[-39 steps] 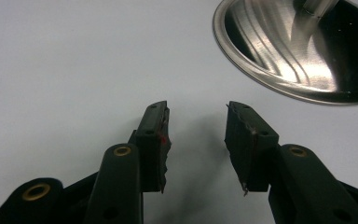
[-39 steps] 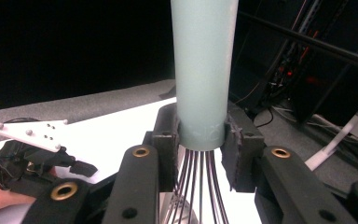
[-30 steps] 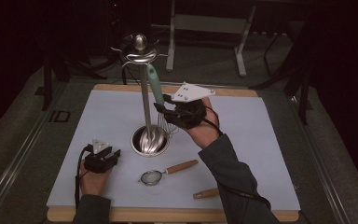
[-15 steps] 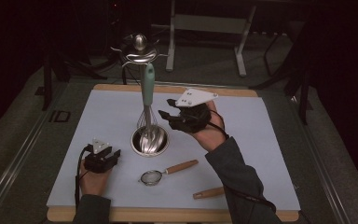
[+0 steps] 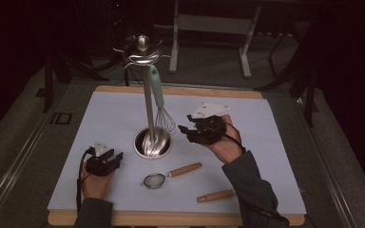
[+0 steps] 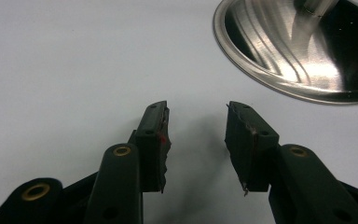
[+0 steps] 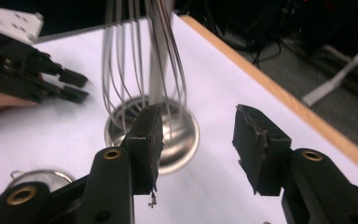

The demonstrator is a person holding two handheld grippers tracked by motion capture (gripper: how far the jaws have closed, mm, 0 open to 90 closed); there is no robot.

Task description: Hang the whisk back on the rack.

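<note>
A whisk with a teal handle (image 5: 158, 90) hangs from a hook of the steel utensil stand (image 5: 147, 102); its wires (image 7: 140, 56) reach down to the stand's round base (image 5: 152, 142). My right gripper (image 5: 184, 129) hovers just right of the wires. Its jaws have just been opening, and in the right gripper view the gripper (image 7: 198, 114) stands open with nothing between the jaws. My left gripper (image 5: 114, 156) rests on the white mat left of the base (image 6: 298, 51). In its own view the left gripper (image 6: 196, 109) is open and empty.
A small strainer with a wooden handle (image 5: 154, 179) lies in front of the base, also seen as the strainer (image 7: 42, 179). A second wooden-handled utensil (image 5: 216, 195) lies near the front edge. The white mat (image 5: 247, 118) covers a wooden board.
My right gripper has drawn back to the right and lower, away from the whisk, with its jaws wider. The whisk, tilted before, now hangs straighter. The left gripper has not moved.
</note>
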